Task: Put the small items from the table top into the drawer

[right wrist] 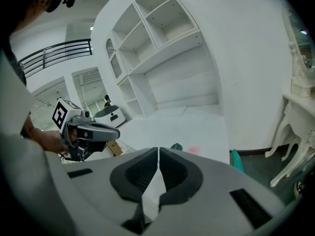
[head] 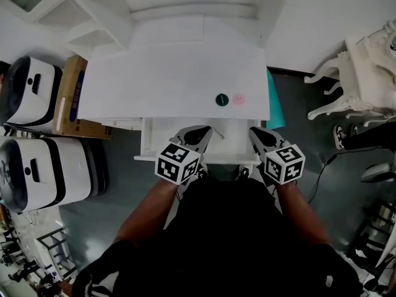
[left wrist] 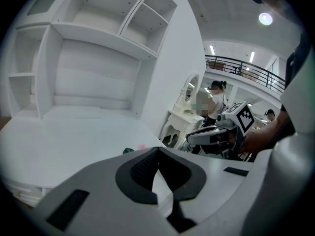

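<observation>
- A person is standing at a white bench (head: 173, 79) with a shelf unit (head: 93, 11) rising at its back, seen from overhead.
- A small dark green round item (head: 222, 99) is sitting on the bench top near its front edge, right of centre in the head view.
- A small pink item (head: 238, 99) is lying just beside the green one, on its right, also near the front edge.
- A white drawer (head: 232, 144) is standing pulled out below the bench's front edge, in the middle of the frame. Its inside is looking bare where it is showing between the claws.
- The left claw (head: 206, 130) is hovering over the drawer's left half. Its jaws are clenched together with nothing between them.
- The right claw (head: 253, 132) is hovering over the drawer's right half, clenched too and carrying nothing.
- Both claws are sitting below the two items in the frame, apart from them, with the items lying between the two claw tips and further up.
- In the left gripper view, the two items are peeking over the claw's top edge, left of centre.
- At the left of the head view, two white and black machines (head: 37, 169) are standing beside a cardboard box (head: 71, 98).
- At the right, an ornate white table (head: 365, 73) is standing on the grey floor (head: 309, 135).
</observation>
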Demonstrator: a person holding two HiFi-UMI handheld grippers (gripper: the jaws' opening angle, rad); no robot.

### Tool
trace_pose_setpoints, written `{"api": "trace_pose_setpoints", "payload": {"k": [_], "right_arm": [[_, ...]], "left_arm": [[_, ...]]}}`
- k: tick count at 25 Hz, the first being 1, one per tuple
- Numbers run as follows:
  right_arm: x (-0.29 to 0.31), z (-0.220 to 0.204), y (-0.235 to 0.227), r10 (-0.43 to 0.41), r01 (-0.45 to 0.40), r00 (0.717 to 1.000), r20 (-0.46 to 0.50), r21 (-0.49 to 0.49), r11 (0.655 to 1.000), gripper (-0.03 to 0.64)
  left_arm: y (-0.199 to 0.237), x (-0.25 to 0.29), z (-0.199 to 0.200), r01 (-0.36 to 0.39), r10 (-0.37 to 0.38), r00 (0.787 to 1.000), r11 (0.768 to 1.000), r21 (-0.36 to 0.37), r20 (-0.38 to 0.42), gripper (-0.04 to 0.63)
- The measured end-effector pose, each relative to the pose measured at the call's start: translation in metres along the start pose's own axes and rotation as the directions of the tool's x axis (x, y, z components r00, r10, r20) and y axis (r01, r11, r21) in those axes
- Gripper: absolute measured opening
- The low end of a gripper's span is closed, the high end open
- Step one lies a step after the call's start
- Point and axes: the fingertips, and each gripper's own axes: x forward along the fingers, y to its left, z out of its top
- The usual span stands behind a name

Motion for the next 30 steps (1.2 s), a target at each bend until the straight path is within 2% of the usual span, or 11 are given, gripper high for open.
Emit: {"api": "trace_pose_setpoints", "payload": {"k": [16, 22, 30], "right_arm": [[0.006, -0.003, -0.003, 0.006, -0.006, 1.000, -0.011, 0.002, 1.000, 0.029], [0.006, -0.005, -0.003, 0.008, -0.008, 1.000, -0.015, 0.001, 1.000, 0.029], [0.014, -0.009, -0.006, 0.006, -0.007, 1.000, -0.027, -0.003, 1.000, 0.029]], "left_arm": [[0.000, 0.001, 0.004, -0.017, 0.017, 1.000, 1.000, 0.019, -0.002, 0.009], [0.001, 0.000, 0.009, -0.025, 0.026, 0.999, 1.000, -0.016, 0.040, 0.009], [0.012, 0.002, 0.001, -0.067, 0.067, 0.998, 0.997, -0.038, 0.007, 0.011]]}}
